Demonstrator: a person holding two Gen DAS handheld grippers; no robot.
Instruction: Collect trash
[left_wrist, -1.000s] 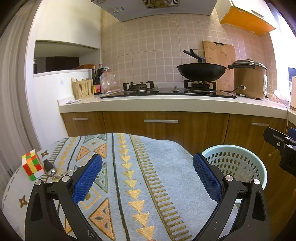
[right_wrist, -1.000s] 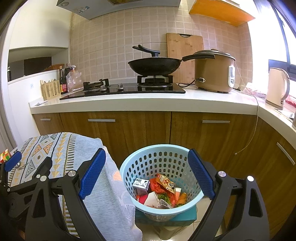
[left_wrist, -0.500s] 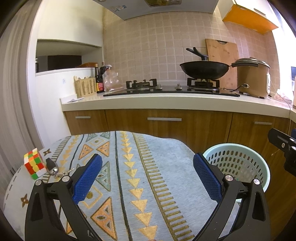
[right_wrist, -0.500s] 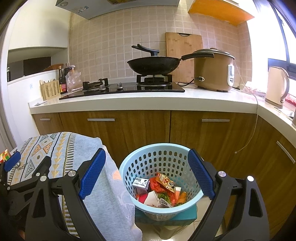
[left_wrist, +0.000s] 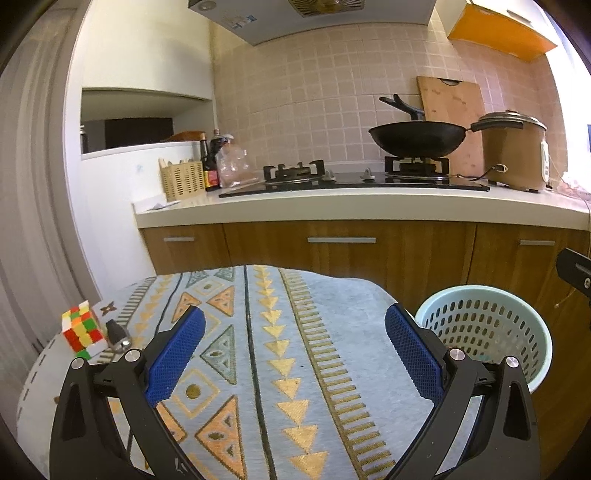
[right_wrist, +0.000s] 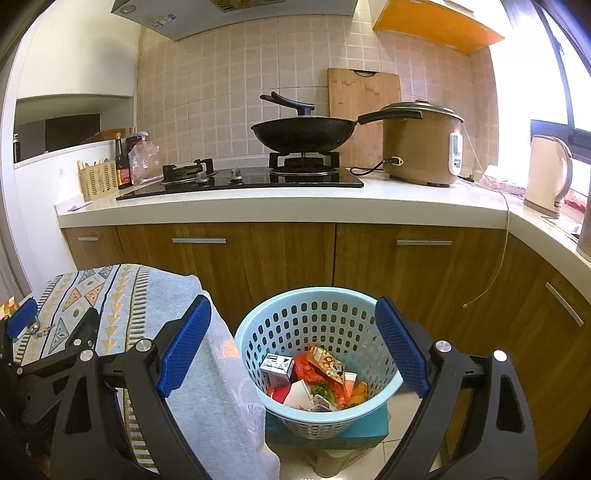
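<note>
L gripper (left_wrist: 293, 354), black frame w/ blue textured pads (left_wrist: 173, 356), fills the lower part of the left wrist view. Jaws wide apart, nothing between them. It hangs over the table w/ grey cloth patterned in orange and gold triangles (left_wrist: 258, 332). At left edge of that frame, on the cloth, a multicoloured puzzle cube (left_wrist: 82, 329), and touching its right side a small black-and-silver key fob w/ chain (left_wrist: 117, 336).

R gripper (right_wrist: 293, 350), same build, sits in the lower part of the right wrist view, jaws also wide, holding nothing. Between its pads, lower centre, the pale blue perforated plastic basket (right_wrist: 280, 314) stands on a teal block (right_wrist: 373, 424) on the floor, just beside the table's right edge. Inside the basket: mixed trash (right_wrist: 314, 380), incl. a small white carton, red and orange wrappers, a white paper cup, green bits. In the left wrist view the same basket (left_wrist: 484, 321) shows at lower right; contents mostly hidden there.

Upper half of both frames: white counter (right_wrist: 258, 210) over wood cabinets, black wok (right_wrist: 303, 134) on a gas hob, brown rice cooker (right_wrist: 421, 144) right of it, wooden chopping board (right_wrist: 364, 92) against the tiled wall, cream kettle (right_wrist: 546, 177) at far right, woven utensil holder (right_wrist: 98, 179) at left.
</note>
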